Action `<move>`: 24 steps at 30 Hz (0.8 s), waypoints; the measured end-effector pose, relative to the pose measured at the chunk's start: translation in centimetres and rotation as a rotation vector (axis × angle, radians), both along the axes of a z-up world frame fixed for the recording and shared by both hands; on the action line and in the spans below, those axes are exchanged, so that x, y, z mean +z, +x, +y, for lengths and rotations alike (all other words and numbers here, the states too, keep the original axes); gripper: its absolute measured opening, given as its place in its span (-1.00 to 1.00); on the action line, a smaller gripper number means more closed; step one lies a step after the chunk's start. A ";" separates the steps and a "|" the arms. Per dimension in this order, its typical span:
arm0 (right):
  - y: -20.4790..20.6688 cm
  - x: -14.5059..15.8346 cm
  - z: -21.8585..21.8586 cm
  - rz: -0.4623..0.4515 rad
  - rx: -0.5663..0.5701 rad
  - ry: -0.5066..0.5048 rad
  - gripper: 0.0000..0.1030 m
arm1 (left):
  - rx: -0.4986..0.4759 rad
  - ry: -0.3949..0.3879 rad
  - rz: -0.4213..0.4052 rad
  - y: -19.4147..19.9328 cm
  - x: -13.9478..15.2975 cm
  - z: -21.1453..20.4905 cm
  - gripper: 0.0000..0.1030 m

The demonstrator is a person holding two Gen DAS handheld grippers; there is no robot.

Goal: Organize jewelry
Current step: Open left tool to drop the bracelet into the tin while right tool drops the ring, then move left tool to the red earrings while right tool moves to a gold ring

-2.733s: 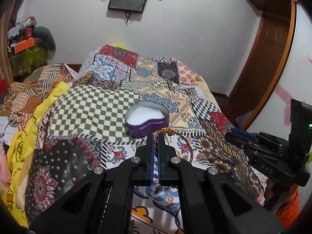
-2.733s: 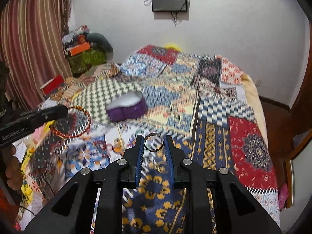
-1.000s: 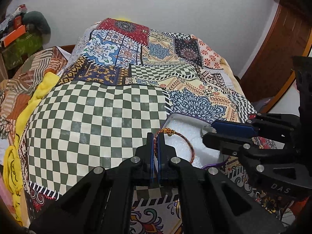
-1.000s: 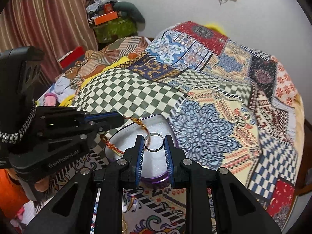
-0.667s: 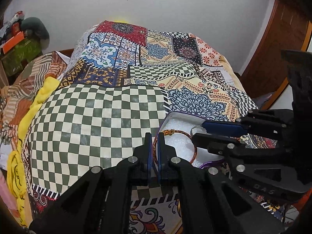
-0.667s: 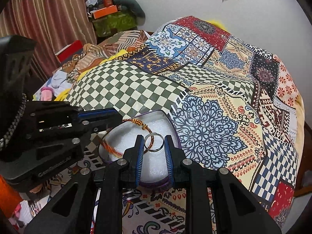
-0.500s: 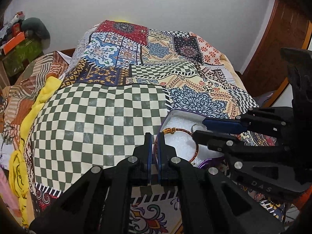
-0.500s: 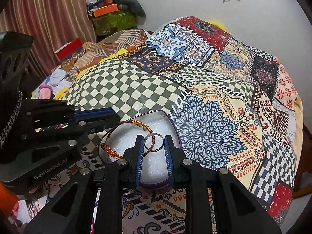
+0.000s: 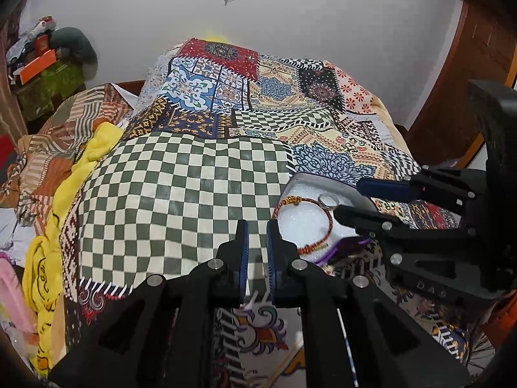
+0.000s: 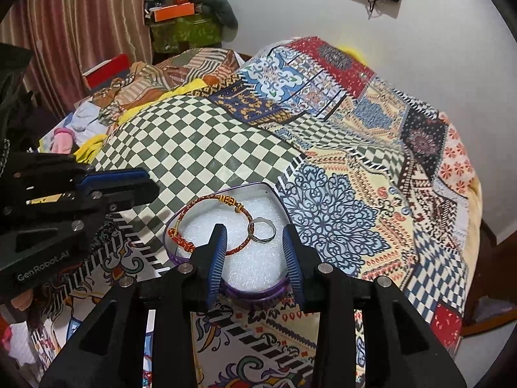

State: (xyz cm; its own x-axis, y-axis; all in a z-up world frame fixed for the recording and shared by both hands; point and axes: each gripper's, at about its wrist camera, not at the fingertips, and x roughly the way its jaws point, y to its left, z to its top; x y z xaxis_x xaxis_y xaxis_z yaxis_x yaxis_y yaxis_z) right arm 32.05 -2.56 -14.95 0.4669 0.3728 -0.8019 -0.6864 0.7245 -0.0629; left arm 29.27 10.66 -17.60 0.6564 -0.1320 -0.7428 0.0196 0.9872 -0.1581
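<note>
A purple heart-shaped box (image 10: 258,291) with white foam inside sits on the patchwork bedspread; it also shows in the left wrist view (image 9: 342,245). A red-and-gold cord bracelet (image 10: 210,200) and a silver ring (image 10: 262,230) lie on the foam, touching each other. The bracelet (image 9: 326,232) and ring (image 9: 327,201) also show in the left wrist view. My right gripper (image 10: 255,253) is open and empty just above the box. My left gripper (image 9: 257,252) is open and empty to the left of the box.
The bed's quilt (image 9: 181,194) fills the middle. Crumpled cloths and a yellow fabric (image 9: 97,148) lie along the left side. A cluttered green stand (image 10: 184,32) and curtain are at the back left. A wooden door (image 9: 452,97) stands on the right.
Both grippers have opened. The bracelet left my left gripper and the ring left my right gripper; both now lie on the foam in the box. My left gripper has shifted left.
</note>
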 end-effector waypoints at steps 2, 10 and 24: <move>-0.4 0.6 -0.3 -0.006 -0.009 0.009 -0.37 | 0.001 0.007 -0.010 -0.7 0.6 -0.2 -0.83; -2.7 3.9 -2.0 -0.049 -0.051 0.062 -0.37 | -0.005 0.021 -0.061 -3.7 3.7 -1.1 -0.64; -8.5 8.1 -7.5 -0.143 -0.148 0.177 0.10 | -0.018 0.082 -0.150 -9.9 7.7 -4.8 -0.18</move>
State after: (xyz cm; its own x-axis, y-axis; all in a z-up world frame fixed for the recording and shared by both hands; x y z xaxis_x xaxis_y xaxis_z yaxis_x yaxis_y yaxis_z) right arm 23.51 -10.09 -6.86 0.6304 0.4208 -0.6523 -0.5658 0.8244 -0.0151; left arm 19.36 5.89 -9.93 0.7586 -0.0872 -0.6456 0.0544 0.9960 -0.0706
